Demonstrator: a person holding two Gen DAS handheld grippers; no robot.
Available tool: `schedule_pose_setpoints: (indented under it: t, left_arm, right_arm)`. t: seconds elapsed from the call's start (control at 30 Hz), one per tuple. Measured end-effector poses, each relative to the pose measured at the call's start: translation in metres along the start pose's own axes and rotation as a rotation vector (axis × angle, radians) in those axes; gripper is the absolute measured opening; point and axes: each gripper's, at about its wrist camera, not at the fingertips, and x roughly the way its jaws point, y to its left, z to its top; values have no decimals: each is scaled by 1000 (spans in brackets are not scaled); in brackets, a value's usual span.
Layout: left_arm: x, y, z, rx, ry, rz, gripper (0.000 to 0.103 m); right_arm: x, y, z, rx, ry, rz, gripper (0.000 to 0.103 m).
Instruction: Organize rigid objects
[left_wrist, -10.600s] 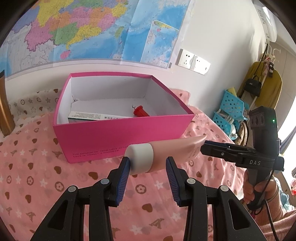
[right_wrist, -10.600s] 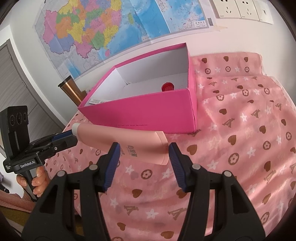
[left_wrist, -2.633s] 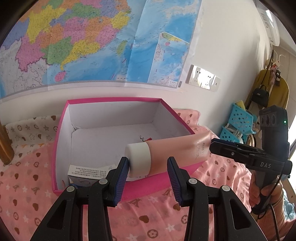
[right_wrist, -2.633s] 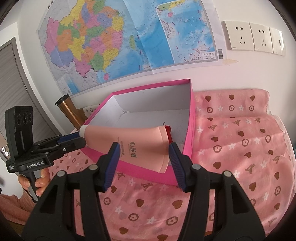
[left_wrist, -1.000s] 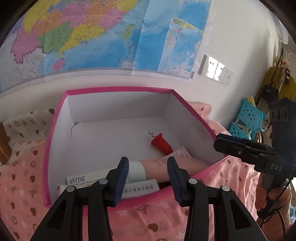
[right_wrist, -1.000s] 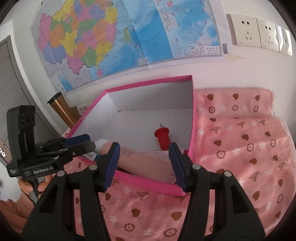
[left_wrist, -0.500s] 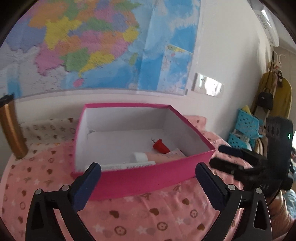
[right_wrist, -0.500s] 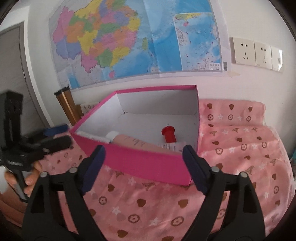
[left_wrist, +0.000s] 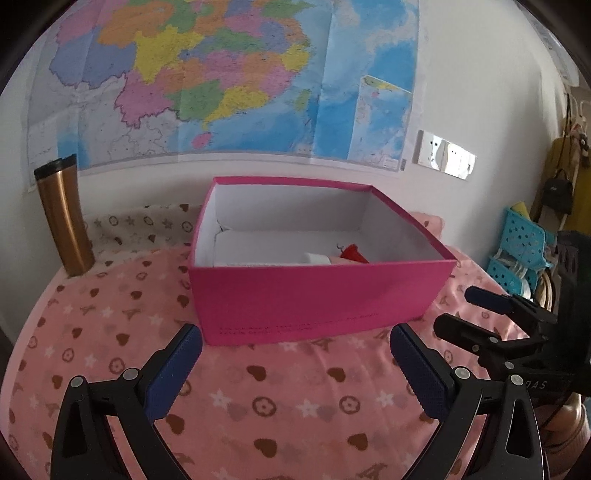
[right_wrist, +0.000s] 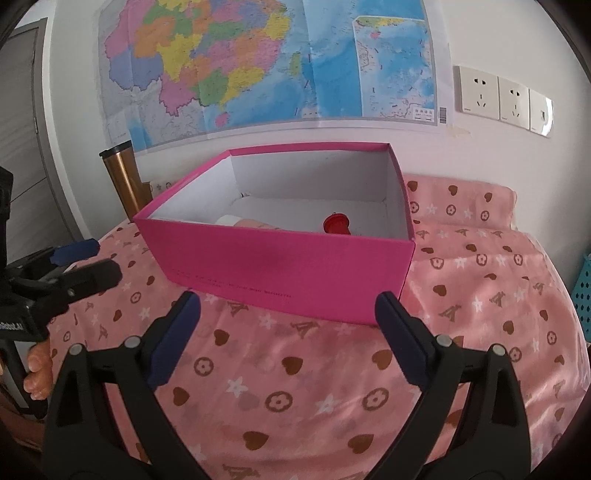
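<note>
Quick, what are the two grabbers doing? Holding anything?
Left gripper: open, holding nothing; jaws have just been opening.
Right gripper: open, holding nothing; jaws have just been opening.

A large coloured map covers the white wall at the far side, with a row of white sockets to its right. A pink cloth printed with brown hearts and white stars covers the near surface. Far right, turquoise perforated baskets stand below a hanging yellow garment and black handbag. Soft daylight.
</note>
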Motion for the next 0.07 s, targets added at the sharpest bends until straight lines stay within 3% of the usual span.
schedule_pose_setpoints:
  t: [0.07]
  left_arm:
    - [-1, -3, -4, 12, 0, 3, 103]
  right_arm:
    - [0, 0, -2, -8, 3, -6, 96]
